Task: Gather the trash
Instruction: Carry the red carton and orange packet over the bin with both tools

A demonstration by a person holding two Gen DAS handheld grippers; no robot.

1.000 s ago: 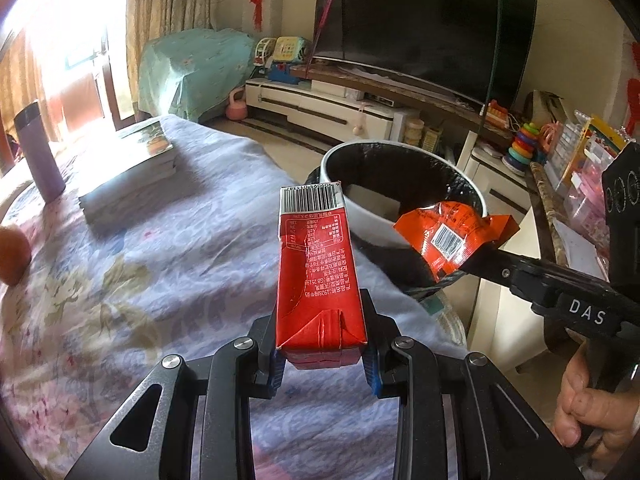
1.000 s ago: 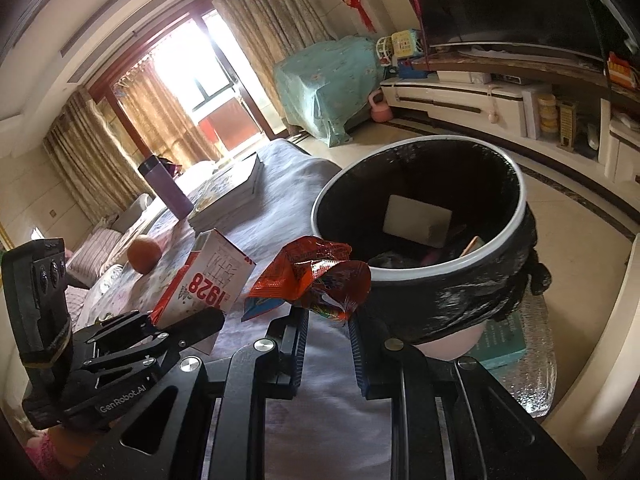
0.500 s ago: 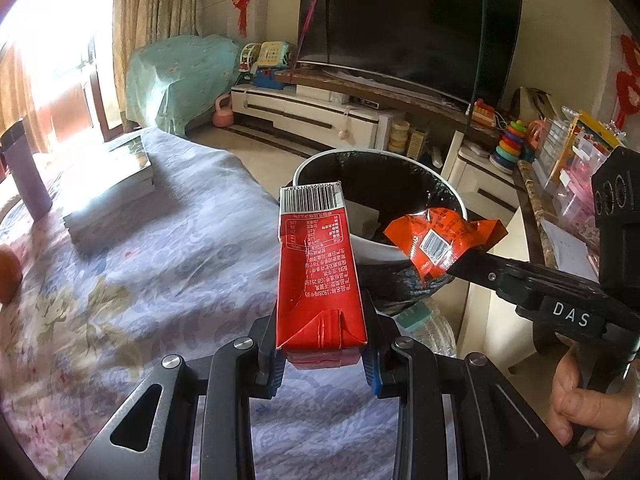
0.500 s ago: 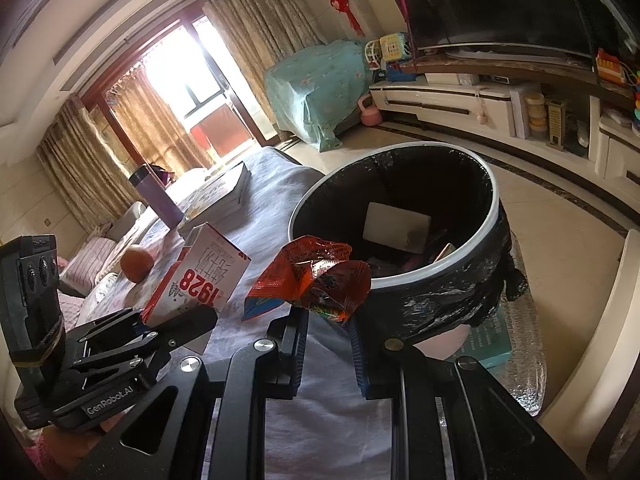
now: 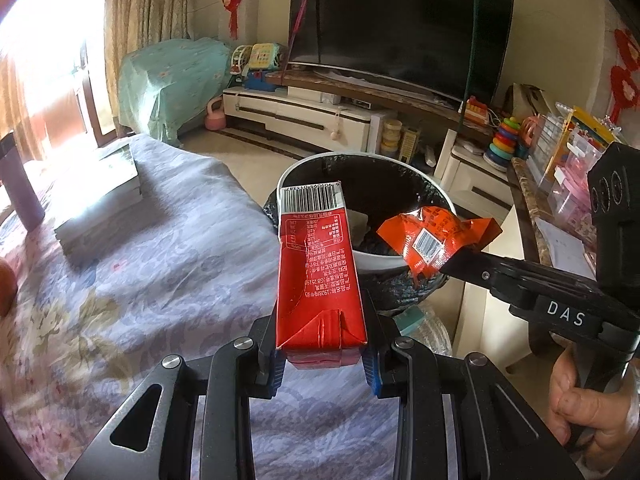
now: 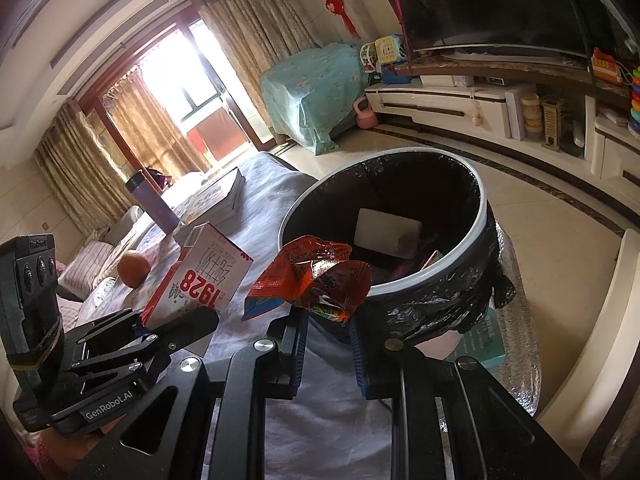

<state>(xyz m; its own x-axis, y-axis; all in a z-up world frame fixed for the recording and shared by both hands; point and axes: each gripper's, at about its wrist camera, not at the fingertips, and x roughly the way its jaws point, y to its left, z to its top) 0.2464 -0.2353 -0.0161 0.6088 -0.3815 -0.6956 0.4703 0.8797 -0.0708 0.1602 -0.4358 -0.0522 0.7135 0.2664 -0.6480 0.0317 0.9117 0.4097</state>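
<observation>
Between the left gripper's jaws stands a red drink carton, pinched at its folded base and tilted away toward the bin. Against the views from a second ago the bin fills more of both wrist views and sits closer beyond the jaws, while the cloth-covered surface has slid off toward the left; both pinches look the same as they did. I read that as the carry nearing its end, with both pieces almost at the rim and the drop not yet made. To the right, the right gripper has its jaws clamped on a crumpled orange snack wrapper, which hangs just short of the bin's near rim in that gripper's own view and partly over the opening in the left one. By count: two grippers, each carrying one piece of trash, so one carton and one wrapper in the air. One black-lined bin, already holding a pale flat piece and some darker scraps that I cannot number. Left behind on the surface: one stack of books, one purple flask, one orange fruit.
</observation>
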